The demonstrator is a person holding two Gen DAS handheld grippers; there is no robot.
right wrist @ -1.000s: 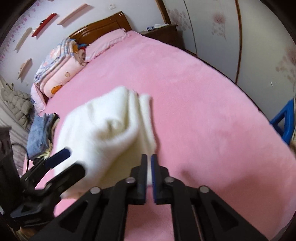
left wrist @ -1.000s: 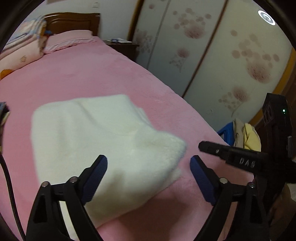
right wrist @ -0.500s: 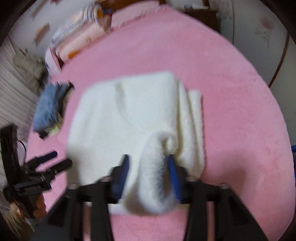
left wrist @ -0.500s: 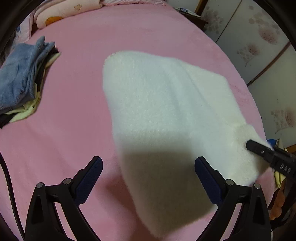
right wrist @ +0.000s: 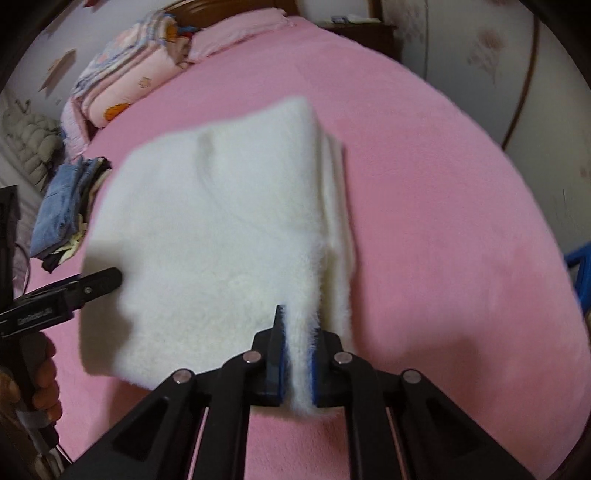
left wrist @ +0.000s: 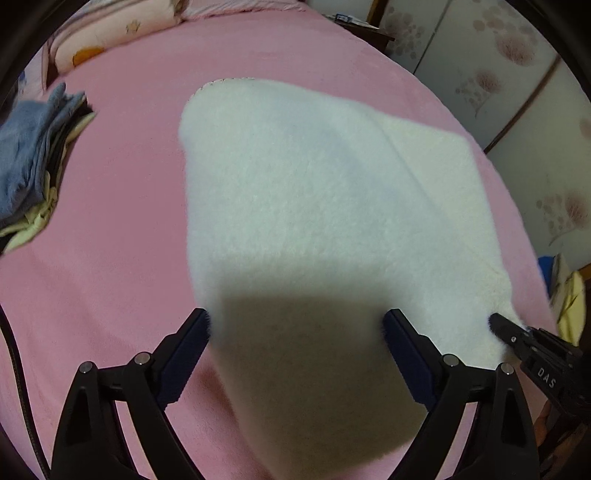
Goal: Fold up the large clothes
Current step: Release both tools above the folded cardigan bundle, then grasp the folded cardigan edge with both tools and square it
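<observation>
The right gripper point(right wrist: 297, 354) is clamped on the near edge of the white fleece point(right wrist: 221, 236) on the pink bed point(right wrist: 443, 240); the left gripper point(left wrist: 295, 354) gapes wide over it.

A pink bedspread point(left wrist: 122, 206) covers the whole bed, smooth and plush. Off at the left edge sits a pile of folded clothes point(left wrist: 33, 162), blue denim on top, pale yellow and dark layers beneath. Up by the wooden headboard point(right wrist: 207, 7) there's a stack of patterned quilts point(right wrist: 125, 85) beside a pink pillow point(right wrist: 236, 35). A dark nightstand point(right wrist: 364, 35) stands past the far corner, next to floral wardrobe doors point(left wrist: 517, 85). A blue chair point(right wrist: 580, 266) peeks in on the right.
</observation>
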